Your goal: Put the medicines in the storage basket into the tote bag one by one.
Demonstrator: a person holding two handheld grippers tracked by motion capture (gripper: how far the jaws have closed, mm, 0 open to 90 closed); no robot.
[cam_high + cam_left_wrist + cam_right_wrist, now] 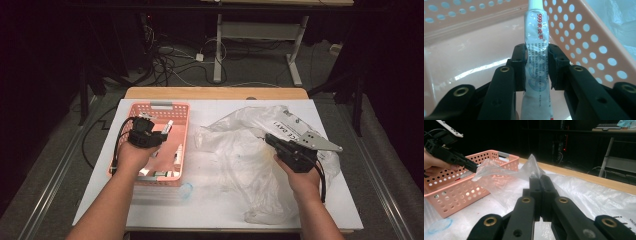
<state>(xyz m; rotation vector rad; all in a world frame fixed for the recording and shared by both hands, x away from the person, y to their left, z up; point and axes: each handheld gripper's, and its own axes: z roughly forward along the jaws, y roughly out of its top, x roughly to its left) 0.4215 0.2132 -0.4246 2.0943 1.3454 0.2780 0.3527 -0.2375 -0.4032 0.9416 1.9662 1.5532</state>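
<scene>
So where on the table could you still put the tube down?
Bare white table lies along the near edge, in front of the pink basket and the plastic bag. A narrow strip runs between basket and bag. The right half is crowded by the bag. The tube sits in the left gripper over the basket.

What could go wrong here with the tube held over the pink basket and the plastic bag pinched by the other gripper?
1. The left gripper clamps the soft white tube with red print near its middle, so a hard squeeze might dent it or push paste toward the cap.
2. The right gripper holds only a thin fold of the clear plastic bag, so the film could slip out or tear when pulled.
3. The tube sits close to the perforated pink plastic basket's wall and could snag on it.
</scene>
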